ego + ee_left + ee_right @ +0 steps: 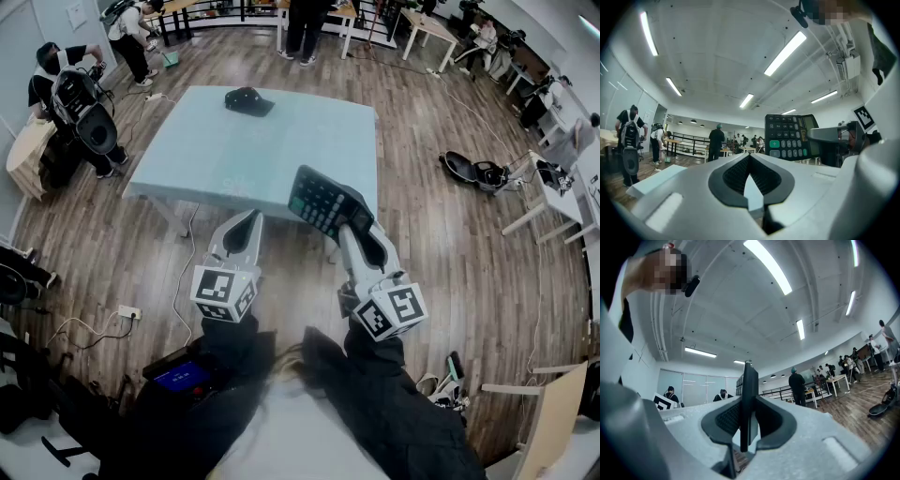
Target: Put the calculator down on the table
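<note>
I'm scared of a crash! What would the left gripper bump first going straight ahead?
Probably nothing nearby: the left gripper points level, seemingly above the table, so its way looks free. Depth is unclear.

the table (234, 150) lies open, only a black cap (248, 100) near its far edge.

The lower end of the calculator (322, 200) is hidden inside the right tongs (353, 227).

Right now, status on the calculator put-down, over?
Left hand-held gripper shut, empty. Right hand-held gripper shut on calculator, held above near edge of table, not yet down. Black cap on the far side, out of the way.
</note>
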Demonstrator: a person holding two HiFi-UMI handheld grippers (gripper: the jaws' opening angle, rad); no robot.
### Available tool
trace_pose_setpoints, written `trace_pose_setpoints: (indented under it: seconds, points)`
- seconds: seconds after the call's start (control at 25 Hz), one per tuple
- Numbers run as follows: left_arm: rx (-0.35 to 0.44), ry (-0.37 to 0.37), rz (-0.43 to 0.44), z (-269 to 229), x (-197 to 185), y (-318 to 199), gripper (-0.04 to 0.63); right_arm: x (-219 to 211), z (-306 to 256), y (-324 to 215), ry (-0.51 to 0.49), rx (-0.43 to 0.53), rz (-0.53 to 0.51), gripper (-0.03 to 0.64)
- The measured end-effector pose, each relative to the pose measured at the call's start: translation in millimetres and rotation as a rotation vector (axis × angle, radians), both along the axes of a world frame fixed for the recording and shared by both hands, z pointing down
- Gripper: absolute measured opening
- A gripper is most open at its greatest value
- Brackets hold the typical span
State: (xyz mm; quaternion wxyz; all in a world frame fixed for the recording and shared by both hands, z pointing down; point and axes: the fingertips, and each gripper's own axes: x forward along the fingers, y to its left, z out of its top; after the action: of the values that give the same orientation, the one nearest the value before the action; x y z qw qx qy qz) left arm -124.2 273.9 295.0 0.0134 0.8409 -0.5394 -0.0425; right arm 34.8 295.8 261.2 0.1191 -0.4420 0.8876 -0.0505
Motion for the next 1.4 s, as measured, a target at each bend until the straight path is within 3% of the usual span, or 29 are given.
trace_pose_setpoints:
  seconds: [0.56,1.0,1.4]
  points:
    - [-0.017,0.012,0.023,3,5,-3,-0.002,-3,-6,-2,0.030,0.016,0.002,0.066]
    - [-0.010,0.011,0.036,-1,15,-1,-0.002,13,-21,6,-0.017,0.071,0.017,0.066]
    - [-0.018,0.008,0.057,1,36,2,-0.002,31,-13,9,-0.027,0.041,0.028,0.063]
